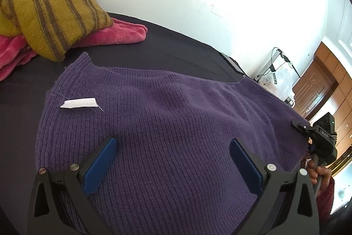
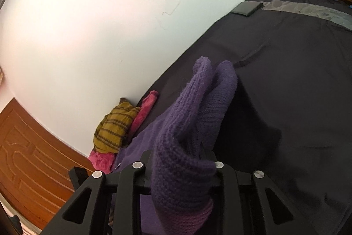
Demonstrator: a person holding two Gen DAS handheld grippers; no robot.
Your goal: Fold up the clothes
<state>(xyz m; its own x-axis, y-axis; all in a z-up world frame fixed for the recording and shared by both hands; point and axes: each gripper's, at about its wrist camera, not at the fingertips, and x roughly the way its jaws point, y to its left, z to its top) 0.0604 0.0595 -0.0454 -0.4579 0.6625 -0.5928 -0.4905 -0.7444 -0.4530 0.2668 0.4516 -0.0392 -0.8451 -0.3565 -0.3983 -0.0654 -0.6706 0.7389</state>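
The right gripper (image 2: 182, 169) was clamped on the sweater's (image 1: 167, 116) edge, seemingly a sleeve, beside its right side. The left gripper (image 1: 173, 160), jaws apart and empty, hovered over its near middle.

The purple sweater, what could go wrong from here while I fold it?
1. The right tongs pinch only a bunched edge of the purple sweater; it could slip out.
2. The left tongs stand open above the knit, pinning nothing, so the body may drag across the dark cloth.

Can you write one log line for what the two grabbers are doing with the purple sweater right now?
left gripper: open above purple sweater | right gripper: shut on sweater edge | clothes pile: untouched
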